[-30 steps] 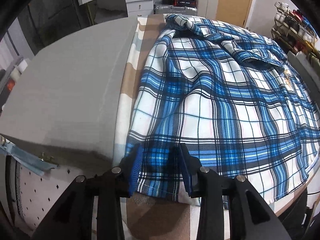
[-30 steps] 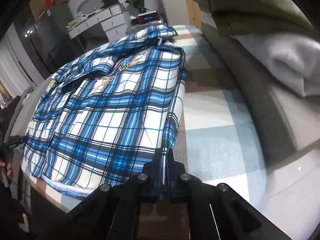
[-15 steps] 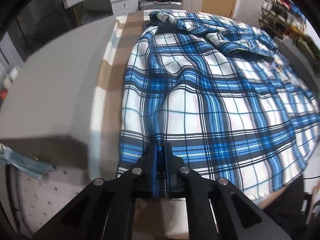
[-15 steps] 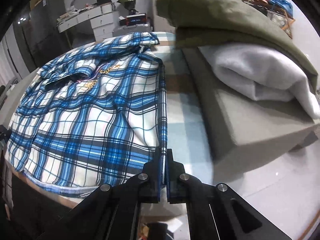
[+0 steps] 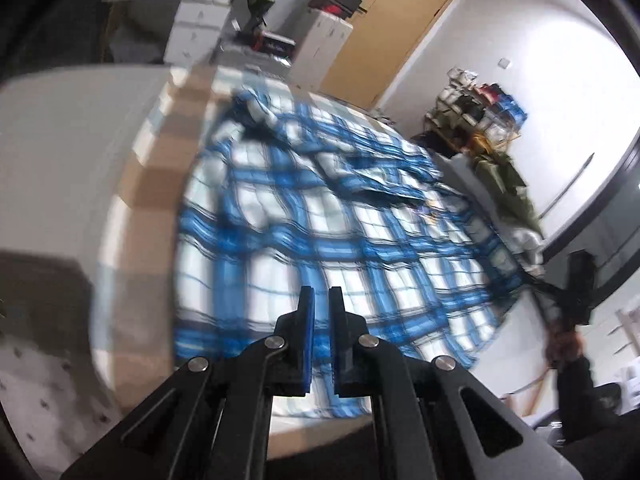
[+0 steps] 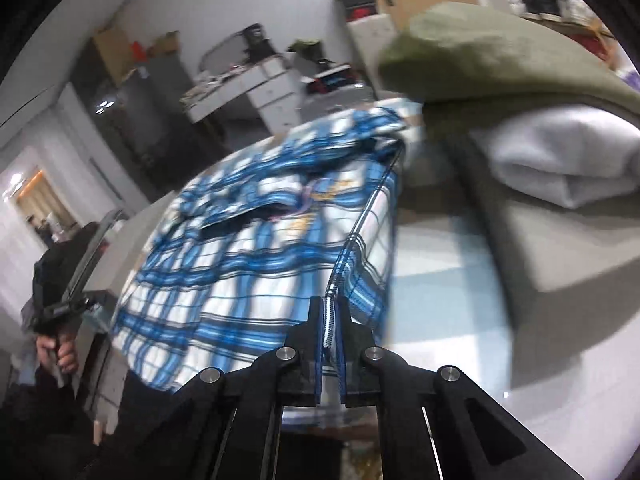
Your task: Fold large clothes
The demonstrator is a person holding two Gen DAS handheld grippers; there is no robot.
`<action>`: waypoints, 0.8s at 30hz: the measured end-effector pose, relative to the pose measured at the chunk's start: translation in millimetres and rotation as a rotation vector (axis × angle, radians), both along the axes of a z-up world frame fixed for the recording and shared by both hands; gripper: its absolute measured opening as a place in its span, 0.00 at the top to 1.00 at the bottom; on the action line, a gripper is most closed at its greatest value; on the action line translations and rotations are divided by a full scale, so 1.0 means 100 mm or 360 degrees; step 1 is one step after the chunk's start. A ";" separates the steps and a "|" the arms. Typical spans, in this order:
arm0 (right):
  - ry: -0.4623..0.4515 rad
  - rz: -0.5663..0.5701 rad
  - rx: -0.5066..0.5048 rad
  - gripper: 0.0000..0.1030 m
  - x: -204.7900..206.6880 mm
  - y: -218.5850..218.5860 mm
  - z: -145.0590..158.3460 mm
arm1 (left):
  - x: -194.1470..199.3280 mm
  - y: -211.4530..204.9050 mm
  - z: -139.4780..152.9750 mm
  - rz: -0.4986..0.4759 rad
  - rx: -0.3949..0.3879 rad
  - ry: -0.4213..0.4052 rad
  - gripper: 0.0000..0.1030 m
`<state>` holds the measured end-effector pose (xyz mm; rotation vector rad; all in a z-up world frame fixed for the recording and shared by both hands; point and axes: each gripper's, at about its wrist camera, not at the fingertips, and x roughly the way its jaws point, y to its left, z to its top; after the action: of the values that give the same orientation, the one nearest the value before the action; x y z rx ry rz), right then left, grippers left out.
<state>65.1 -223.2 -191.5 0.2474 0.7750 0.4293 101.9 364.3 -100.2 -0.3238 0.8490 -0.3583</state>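
While the blue plaid shirt (image 5: pixel 320 216) lay spread across the checked bed cover (image 5: pixel 144 184), its collar end toward the far edge and its hem at the near edge, I had both near corners of that hem in my grippers. My left gripper (image 5: pixel 320 294) was all but closed, a thin slit between its blue-lined fingers (image 5: pixel 307 320), and the hem's left corner ran up into them; the picture was too blurred for me to see the pinch itself. My right gripper (image 6: pixel 329 304) had its jaws just easing apart, yet the shirt's zippered right edge (image 6: pixel 330 312) stood between the pads, touching them, and rose taut from the cover toward me. In the left view my right hand (image 5: pixel 562 344) showed at the near right corner of the bed. Beside the shirt's right side sat a grey cushion (image 6: pixel 560 248) bearing a folded white garment (image 6: pixel 560 156) and an olive one (image 6: pixel 492 52) on top.
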 end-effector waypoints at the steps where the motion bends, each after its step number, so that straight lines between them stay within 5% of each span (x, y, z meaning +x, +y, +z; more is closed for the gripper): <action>1: -0.0001 0.0011 -0.0014 0.91 0.01 0.07 -0.01 | 0.04 0.03 -0.03 0.0058 0.0078 0.0023 0.98; 7: 0.0052 -0.0006 -0.0120 0.79 -0.03 0.10 -0.04 | 0.03 0.14 -0.40 0.0243 0.0315 0.0325 0.97; 10: 0.0070 -0.0103 -0.0106 0.66 -0.06 -0.05 -0.09 | -0.06 0.08 -0.45 0.0232 0.0402 0.0350 0.95; 12: 0.0074 -0.0173 -0.0073 0.57 -0.11 -0.18 -0.11 | -0.10 0.01 -0.45 0.0219 0.0428 0.0331 0.68; 13: 0.0082 -0.0193 -0.0063 0.56 -0.11 -0.23 -0.13 | -0.09 -0.01 -0.48 0.0229 0.0440 0.0336 0.38; 14: 0.0089 -0.0210 -0.0061 0.56 -0.04 -0.22 -0.17 | -0.08 -0.02 -0.49 0.0244 0.0451 0.0324 0.29; 20: 0.0151 -0.0297 -0.0020 0.51 -0.04 -0.40 -0.31 | -0.03 0.07 -0.50 0.0245 0.0440 0.0278 0.27; 24: 0.0169 -0.0324 0.0028 0.50 -0.02 -0.47 -0.36 | 0.01 -0.04 -0.47 0.0080 0.0368 0.0262 0.30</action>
<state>62.6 -270.4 -228.0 0.3645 0.8410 0.2320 103.1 360.1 -147.0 -0.1604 1.0315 -0.1853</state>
